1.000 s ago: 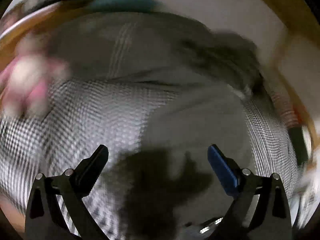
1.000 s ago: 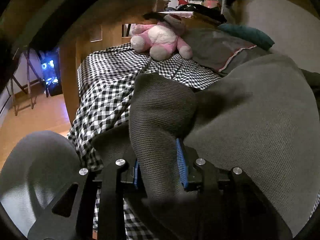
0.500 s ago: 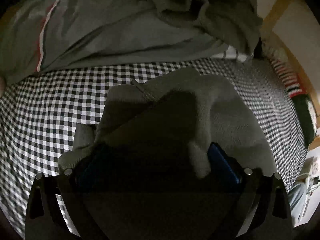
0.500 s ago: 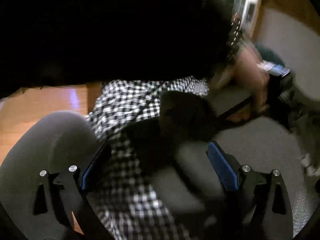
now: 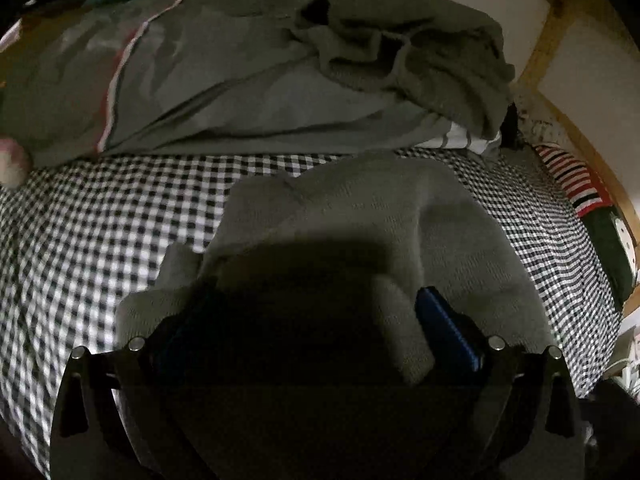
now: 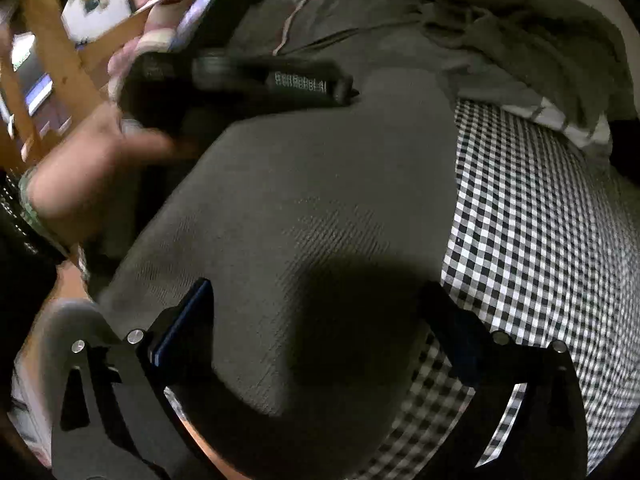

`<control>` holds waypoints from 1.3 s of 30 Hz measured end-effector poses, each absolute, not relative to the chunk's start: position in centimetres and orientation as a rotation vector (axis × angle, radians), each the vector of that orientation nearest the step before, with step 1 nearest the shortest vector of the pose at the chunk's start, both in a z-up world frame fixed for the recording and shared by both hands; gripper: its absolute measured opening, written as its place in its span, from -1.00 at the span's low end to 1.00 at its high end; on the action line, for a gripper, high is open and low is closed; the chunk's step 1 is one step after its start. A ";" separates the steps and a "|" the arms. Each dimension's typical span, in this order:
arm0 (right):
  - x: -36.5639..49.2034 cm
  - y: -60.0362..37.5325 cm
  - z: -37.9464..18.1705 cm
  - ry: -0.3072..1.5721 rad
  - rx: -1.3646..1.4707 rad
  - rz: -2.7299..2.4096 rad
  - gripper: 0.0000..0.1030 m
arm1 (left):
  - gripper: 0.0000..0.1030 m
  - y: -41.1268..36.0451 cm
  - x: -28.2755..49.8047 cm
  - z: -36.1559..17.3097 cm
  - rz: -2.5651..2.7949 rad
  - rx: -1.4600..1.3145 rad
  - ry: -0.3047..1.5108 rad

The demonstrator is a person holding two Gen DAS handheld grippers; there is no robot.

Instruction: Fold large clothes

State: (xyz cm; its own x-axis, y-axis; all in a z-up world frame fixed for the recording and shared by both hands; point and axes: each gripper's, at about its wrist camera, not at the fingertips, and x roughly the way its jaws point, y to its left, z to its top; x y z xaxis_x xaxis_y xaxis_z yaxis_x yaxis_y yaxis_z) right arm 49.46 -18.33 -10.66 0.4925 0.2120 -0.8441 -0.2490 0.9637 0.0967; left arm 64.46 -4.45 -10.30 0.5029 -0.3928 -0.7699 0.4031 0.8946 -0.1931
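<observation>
The grey-green knitted sweater (image 6: 320, 208), soft, limp and bulky, lies near the checked bed sheet's (image 6: 540, 240) front edge; right gripper (image 6: 316, 320) just opened wide, empty; left gripper (image 5: 308, 320) wide, pads against folded layers; best gripped at the hem.

Black left claw (image 5: 304, 320), blue pads, silver screws, black right claw (image 6: 320, 320)

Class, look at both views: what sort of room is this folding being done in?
Most likely a bedroom: a checked sheet covers a bed with a wooden frame, and a grey duvet lies bunched behind the grey knit garment.
</observation>
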 end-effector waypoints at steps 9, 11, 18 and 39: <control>48.2 -18.1 -11.0 1.018 -0.052 0.304 0.95 | 0.92 1.0 53.9 -8.8 -0.269 0.018 0.913; 47.4 -18.2 -11.4 1.017 -0.051 0.314 0.95 | 0.92 3.1 53.3 -10.0 -0.277 -0.095 0.942; 45.8 -18.5 -12.0 1.034 -0.052 0.352 0.95 | 0.92 5.5 52.8 -12.8 -0.334 -0.241 0.959; 51.7 -19.7 -9.6 1.027 0.103 0.322 0.95 | 0.92 6.4 45.6 -11.7 -0.208 -0.022 0.966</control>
State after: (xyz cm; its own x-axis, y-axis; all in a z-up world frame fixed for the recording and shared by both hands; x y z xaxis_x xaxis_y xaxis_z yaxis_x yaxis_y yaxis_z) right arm 51.73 -19.75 -9.60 0.4753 0.3110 -0.8231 -0.2152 0.9481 0.2340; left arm 45.63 6.42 -11.72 0.5504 -0.1857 -0.8140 0.1664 0.9798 -0.1110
